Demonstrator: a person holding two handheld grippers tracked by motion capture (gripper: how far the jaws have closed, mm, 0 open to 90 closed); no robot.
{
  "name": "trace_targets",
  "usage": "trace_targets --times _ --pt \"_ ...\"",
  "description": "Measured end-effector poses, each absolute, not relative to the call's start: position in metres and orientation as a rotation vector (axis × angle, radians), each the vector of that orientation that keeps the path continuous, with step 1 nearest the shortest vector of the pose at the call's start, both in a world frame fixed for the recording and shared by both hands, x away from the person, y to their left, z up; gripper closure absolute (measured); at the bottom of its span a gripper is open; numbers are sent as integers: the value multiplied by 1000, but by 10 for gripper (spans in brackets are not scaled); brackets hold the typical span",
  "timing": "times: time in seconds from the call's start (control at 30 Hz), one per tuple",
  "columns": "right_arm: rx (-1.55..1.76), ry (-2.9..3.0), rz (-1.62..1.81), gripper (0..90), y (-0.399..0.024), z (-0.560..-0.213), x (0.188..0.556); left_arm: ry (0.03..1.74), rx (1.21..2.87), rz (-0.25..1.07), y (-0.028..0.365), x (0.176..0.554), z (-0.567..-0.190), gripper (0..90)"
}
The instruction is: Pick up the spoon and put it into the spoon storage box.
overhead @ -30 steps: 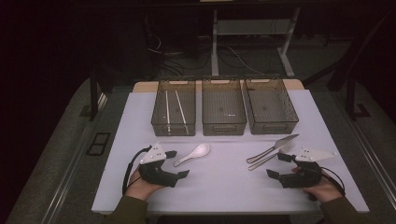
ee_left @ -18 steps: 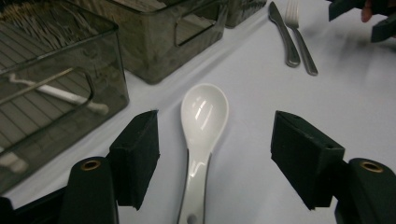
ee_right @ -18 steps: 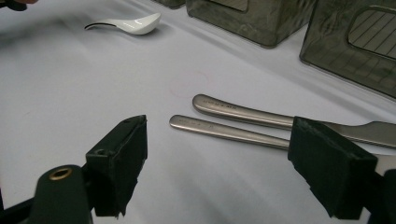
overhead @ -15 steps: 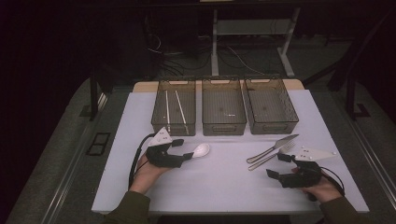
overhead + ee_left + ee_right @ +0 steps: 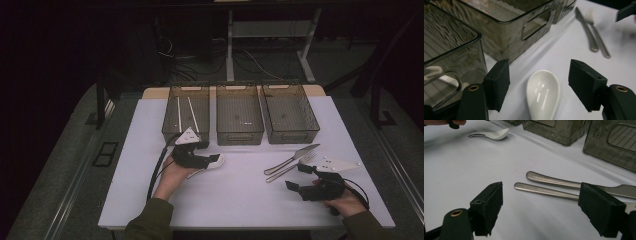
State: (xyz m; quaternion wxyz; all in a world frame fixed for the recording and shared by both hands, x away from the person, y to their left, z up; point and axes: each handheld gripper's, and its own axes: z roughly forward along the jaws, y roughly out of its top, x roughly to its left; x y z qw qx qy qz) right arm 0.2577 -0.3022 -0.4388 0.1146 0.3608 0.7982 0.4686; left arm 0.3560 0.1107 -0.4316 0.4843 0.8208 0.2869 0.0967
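Observation:
A white ceramic spoon (image 5: pixel 220 161) lies on the white table in front of the left bin. My left gripper (image 5: pixel 212 159) is down at the spoon, open. In the left gripper view the spoon's bowl (image 5: pixel 543 93) lies between the two spread pads (image 5: pixel 497 83), untouched as far as I can see. My right gripper (image 5: pixel 295 176) hovers open near the table's front right. A steel knife (image 5: pixel 554 181) and a fork (image 5: pixel 544 190) lie side by side just past its jaws, with nothing between the pads (image 5: pixel 487 210).
Three smoky clear bins stand in a row at the back: the left bin (image 5: pixel 170 131) holds two pale chopsticks (image 5: pixel 178 114), while the middle bin (image 5: pixel 239 136) and right bin (image 5: pixel 292 135) look empty. The knife (image 5: pixel 305 150) and fork (image 5: pixel 287 170) lie diagonally right of centre.
My left gripper has travelled forward and right from the front edge until its open jaws straddle the spoon. The right gripper has hardly moved.

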Motion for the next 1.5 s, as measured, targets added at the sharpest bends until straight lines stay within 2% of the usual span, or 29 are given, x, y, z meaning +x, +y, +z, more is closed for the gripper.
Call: trace_targets --times 1.0,1.27,1.5 --pt "1045 2327 1378 200 -302 -437 258 717 2152 180 97 361 -453 432" --pt "1048 2325 1379 200 -302 -437 258 684 2197 164 96 359 -453 502" --pt "1046 2325 1382 200 -302 -436 257 646 2218 148 93 356 -452 605"
